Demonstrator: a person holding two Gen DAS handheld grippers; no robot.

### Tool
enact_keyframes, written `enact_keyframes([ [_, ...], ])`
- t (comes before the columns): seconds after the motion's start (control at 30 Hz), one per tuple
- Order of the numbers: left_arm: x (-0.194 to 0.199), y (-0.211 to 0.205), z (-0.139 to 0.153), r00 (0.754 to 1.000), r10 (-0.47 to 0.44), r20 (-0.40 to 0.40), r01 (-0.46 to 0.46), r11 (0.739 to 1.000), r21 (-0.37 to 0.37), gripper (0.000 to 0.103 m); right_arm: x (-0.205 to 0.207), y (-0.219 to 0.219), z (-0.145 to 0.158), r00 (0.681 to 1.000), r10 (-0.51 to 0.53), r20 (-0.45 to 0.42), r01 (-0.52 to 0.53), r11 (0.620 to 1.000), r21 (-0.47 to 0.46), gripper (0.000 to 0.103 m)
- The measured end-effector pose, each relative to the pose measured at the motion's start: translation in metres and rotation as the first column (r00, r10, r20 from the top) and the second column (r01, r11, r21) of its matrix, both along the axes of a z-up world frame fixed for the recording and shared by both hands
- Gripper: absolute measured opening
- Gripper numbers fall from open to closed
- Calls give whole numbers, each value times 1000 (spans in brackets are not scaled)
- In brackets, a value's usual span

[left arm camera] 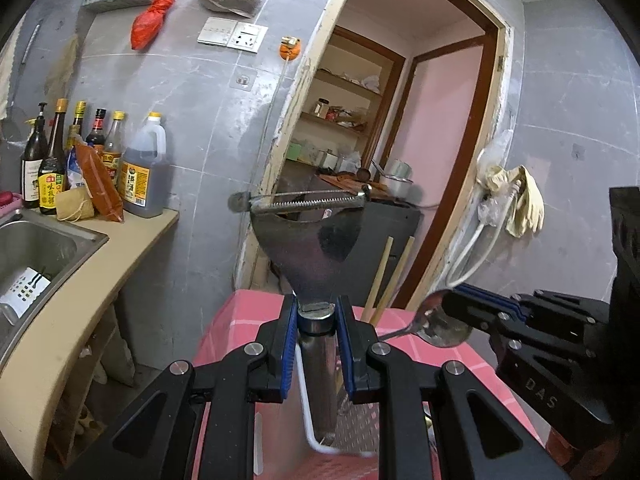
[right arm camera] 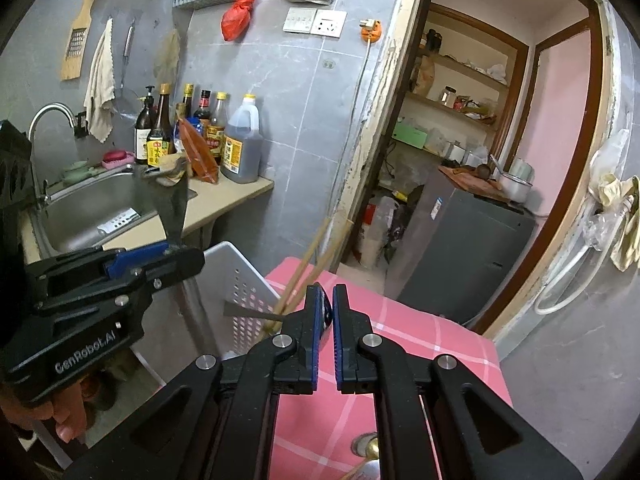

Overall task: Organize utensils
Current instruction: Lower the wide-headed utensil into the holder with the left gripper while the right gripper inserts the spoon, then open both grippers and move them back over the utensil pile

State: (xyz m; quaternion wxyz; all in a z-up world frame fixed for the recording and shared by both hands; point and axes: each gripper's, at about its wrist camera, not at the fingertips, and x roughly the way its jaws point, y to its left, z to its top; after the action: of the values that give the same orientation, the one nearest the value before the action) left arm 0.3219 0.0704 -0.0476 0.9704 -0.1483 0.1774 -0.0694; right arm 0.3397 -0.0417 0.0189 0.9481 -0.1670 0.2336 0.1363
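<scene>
My left gripper (left arm camera: 316, 312) is shut on the handle of a metal peeler-like scraper (left arm camera: 310, 236), held upright above a white perforated basket (left arm camera: 344, 428); the scraper also shows in the right wrist view (right arm camera: 172, 204). My right gripper (right arm camera: 327, 308) is shut on the bowl of a metal spoon (left arm camera: 438, 322), whose handle (right arm camera: 250, 311) points left toward the basket (right arm camera: 240, 280). Two wooden chopsticks (left arm camera: 386, 280) stand in the basket, leaning right, and also show in the right wrist view (right arm camera: 308, 268).
A pink checked cloth (right arm camera: 420, 344) covers the table under both grippers. A counter with a steel sink (right arm camera: 100, 208) and several sauce bottles (right arm camera: 200, 128) is at the left. An open doorway (right arm camera: 480, 140) with shelves and a grey cabinet lies ahead.
</scene>
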Motion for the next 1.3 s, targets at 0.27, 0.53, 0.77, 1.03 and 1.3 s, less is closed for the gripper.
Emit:
enact_keyframes([
  [0.27, -3, 3, 5, 999, -34, -26, 35, 999, 17, 22, 2, 4, 6, 999, 40, 21, -41, 998, 54, 5],
  [0.53, -9, 3, 13, 997, -64, -52, 66, 996, 53, 45, 5, -12, 16, 999, -11, 44, 6, 993, 119, 8],
  [0.77, -13, -3, 16, 996, -79, -45, 82, 995, 54, 56, -1, -33, 21, 997, -57, 60, 47, 987, 155, 24],
  [1.03, -20, -11, 29, 998, -59, -23, 60, 997, 45, 73, -24, -65, 28, 985, -131, 108, 100, 962, 254, 50],
  [1.3, -40, -30, 47, 998, 51, 26, -53, 995, 86, 100, -65, -121, 25, 948, -270, 168, 200, 917, 345, 94],
])
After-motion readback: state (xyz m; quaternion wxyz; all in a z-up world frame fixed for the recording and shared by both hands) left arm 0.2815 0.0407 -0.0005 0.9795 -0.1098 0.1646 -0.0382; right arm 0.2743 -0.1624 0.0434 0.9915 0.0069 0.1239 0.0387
